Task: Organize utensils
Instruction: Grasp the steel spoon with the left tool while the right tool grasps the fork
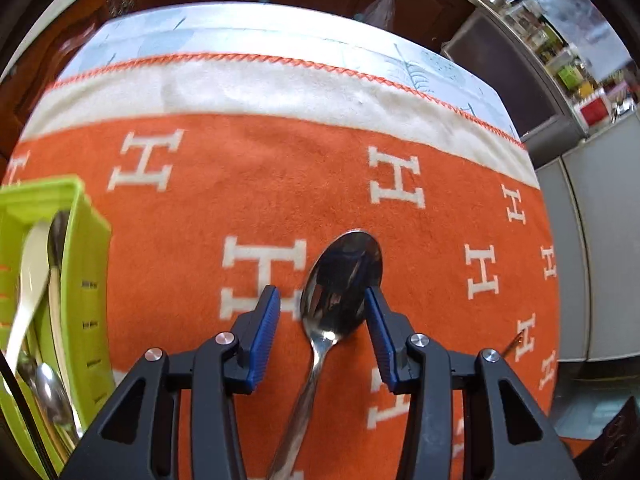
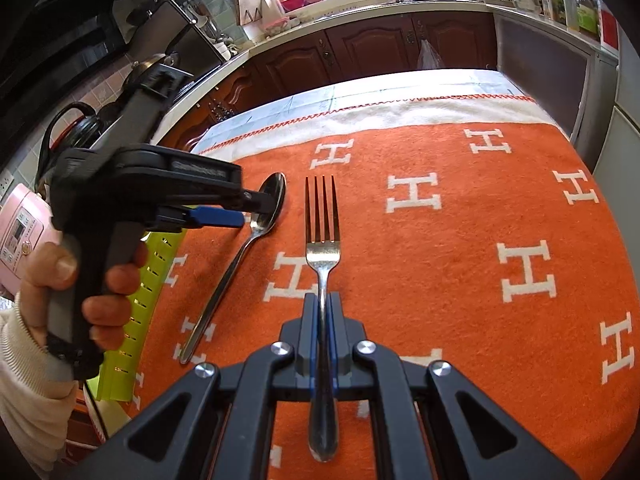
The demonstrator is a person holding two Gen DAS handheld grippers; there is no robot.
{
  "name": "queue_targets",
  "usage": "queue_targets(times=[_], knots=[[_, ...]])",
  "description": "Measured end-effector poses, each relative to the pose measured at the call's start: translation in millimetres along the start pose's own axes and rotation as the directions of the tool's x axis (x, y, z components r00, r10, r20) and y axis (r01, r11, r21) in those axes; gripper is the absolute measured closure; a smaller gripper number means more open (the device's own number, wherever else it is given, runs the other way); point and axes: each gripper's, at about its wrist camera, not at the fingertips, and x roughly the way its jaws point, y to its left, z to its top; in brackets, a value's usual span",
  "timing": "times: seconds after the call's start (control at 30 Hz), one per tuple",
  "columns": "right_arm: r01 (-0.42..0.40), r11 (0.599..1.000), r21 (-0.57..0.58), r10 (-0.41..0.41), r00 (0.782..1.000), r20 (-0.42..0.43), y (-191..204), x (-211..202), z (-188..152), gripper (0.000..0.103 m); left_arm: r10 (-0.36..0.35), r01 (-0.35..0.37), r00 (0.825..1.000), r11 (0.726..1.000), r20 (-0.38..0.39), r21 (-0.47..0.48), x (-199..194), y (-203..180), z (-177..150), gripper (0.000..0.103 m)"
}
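A steel spoon (image 1: 340,280) lies on the orange blanket (image 1: 224,200), bowl pointing away from me. My left gripper (image 1: 322,294) hangs over it with the bowl between its blue pads (image 1: 264,320). The right pad is at the bowl's rim and the left pad stands clear, so the jaws are partly open with no grip. In the right wrist view the left gripper (image 2: 256,208), held by a hand (image 2: 100,288), sits over the spoon (image 2: 236,264) bowl. My right gripper (image 2: 323,300) is shut on the handle of a steel fork (image 2: 323,216), tines pointing away.
A lime green utensil tray (image 1: 86,264) stands at the blanket's left edge and holds a white spoon (image 1: 28,280) and metal spoons. The same tray (image 2: 152,280) shows behind the hand. A pink appliance (image 2: 20,232) sits further left. Brown cabinets and a cluttered counter lie beyond the table.
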Motion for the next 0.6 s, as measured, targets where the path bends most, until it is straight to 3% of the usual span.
queue_targets(times=[0.1,0.17,0.2,0.23,0.43,0.6], knots=[[-0.001,1.0,0.014,0.001,1.0,-0.001,-5,-1,0,0.099,0.043,-0.044,0.999,0.998,0.025,0.053,3,-11,0,0.061],[-0.002,1.0,0.018,0.002,1.0,-0.001,-7,-2,0,0.099,0.077,-0.081,0.996,0.993,0.047,0.089,5,-18,-2,0.07],[-0.001,1.0,0.02,0.001,1.0,-0.001,-9,-2,0,0.099,0.069,-0.074,0.996,0.992,0.05,0.099,4,-19,-3,0.085],[0.0,1.0,0.023,0.0,1.0,-0.001,-10,-2,0,0.099,0.054,-0.058,0.998,0.994,0.045,0.098,4,-20,-3,0.09],[-0.007,0.999,0.037,0.007,1.0,-0.006,-13,0,-2,0.099,0.028,-0.037,0.996,0.993,0.087,0.108,-1,-26,-11,0.101],[-0.022,0.999,0.041,0.022,1.0,0.002,-13,-4,-1,0.099,-0.026,0.013,0.99,0.995,0.141,0.095,-15,-21,-25,0.103]])
